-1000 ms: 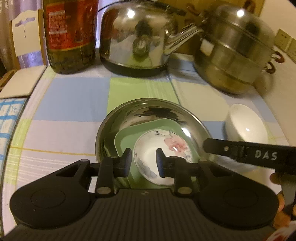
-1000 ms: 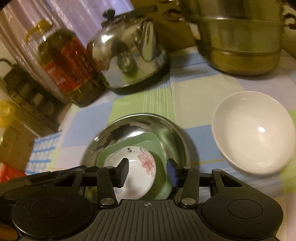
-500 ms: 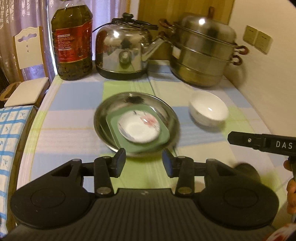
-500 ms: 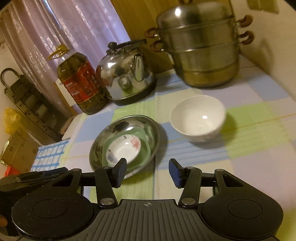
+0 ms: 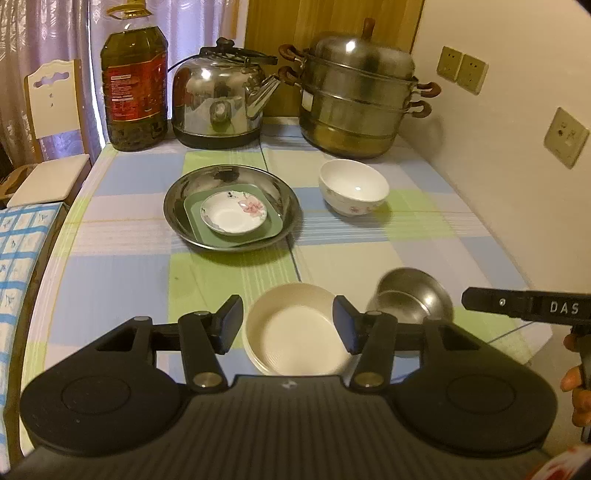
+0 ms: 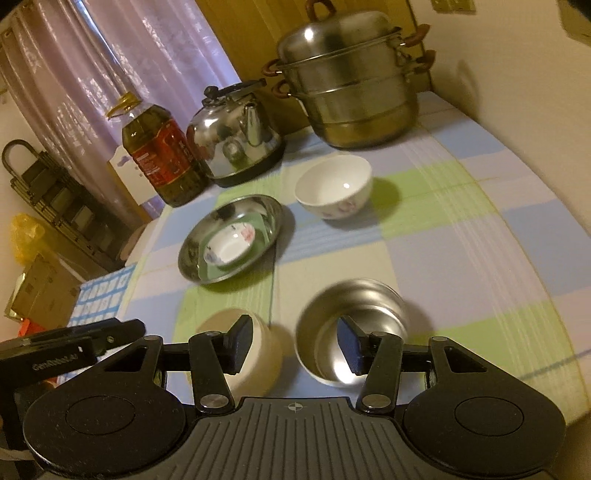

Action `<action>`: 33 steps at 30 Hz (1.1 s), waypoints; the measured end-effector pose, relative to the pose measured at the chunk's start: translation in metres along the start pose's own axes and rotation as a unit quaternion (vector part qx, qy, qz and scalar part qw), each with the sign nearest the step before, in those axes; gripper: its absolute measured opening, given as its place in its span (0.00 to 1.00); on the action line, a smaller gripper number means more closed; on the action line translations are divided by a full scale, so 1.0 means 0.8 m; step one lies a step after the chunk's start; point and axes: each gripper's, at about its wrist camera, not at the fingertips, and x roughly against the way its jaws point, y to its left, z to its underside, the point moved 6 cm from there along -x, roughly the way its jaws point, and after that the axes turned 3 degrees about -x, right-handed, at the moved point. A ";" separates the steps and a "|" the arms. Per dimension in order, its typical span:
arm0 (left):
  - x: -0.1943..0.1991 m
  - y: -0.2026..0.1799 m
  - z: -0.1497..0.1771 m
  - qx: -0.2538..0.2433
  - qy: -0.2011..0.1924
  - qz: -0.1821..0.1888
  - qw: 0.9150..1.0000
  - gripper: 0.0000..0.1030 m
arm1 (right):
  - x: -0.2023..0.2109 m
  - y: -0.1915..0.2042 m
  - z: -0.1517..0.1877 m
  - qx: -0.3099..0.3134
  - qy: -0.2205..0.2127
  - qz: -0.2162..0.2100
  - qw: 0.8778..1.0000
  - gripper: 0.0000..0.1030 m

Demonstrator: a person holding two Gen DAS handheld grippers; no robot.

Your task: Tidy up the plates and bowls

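- Plates and bowls sit spread over a bench covered in a checked cloth of pale blue, green and cream squares.
- Toward the middle lies a wide steel plate; inside it rests a square green plate, and on that a small white floral saucer.
- Just to its right, apart from it, a white floral bowl stands upright.
- At the near edge a cream bowl and a steel bowl stand side by side, close but not clearly touching.
- Left hand-held gripper: its jaws are opening, set wide on either side of the cream bowl as the left wrist view frames it, pads off the rim and nothing pinched.
- Right hand-held gripper: jaws spread and empty; in its own view one finger lies over the cream bowl and the other over the steel bowl's hollow, with no grip on either.
- Along the back of the bench stand a large oil bottle with a red label, a shiny steel kettle and a stacked steel steamer pot with a lid.
- Behind them hang pale purple curtains and a wood panel; the cream wall on the right carries socket plates.
- A white chair stands at the bench's left side.
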 end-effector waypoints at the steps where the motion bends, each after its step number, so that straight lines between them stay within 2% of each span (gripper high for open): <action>1: 0.006 -0.003 0.005 0.002 0.001 0.001 1.000 0.49 | 0.006 -0.003 0.005 0.000 0.002 0.001 1.000 0.50; 11: 0.036 -0.019 0.042 0.013 0.015 -0.012 1.000 0.49 | 0.044 -0.027 0.044 0.007 0.018 0.015 1.000 0.50; 27: 0.049 -0.018 0.083 0.057 0.041 -0.027 0.997 0.48 | 0.060 -0.043 0.076 0.002 0.040 0.035 0.999 0.50; 33: 0.059 -0.018 0.091 0.051 0.041 -0.041 0.997 0.48 | 0.060 -0.045 0.085 -0.002 0.050 0.030 0.998 0.50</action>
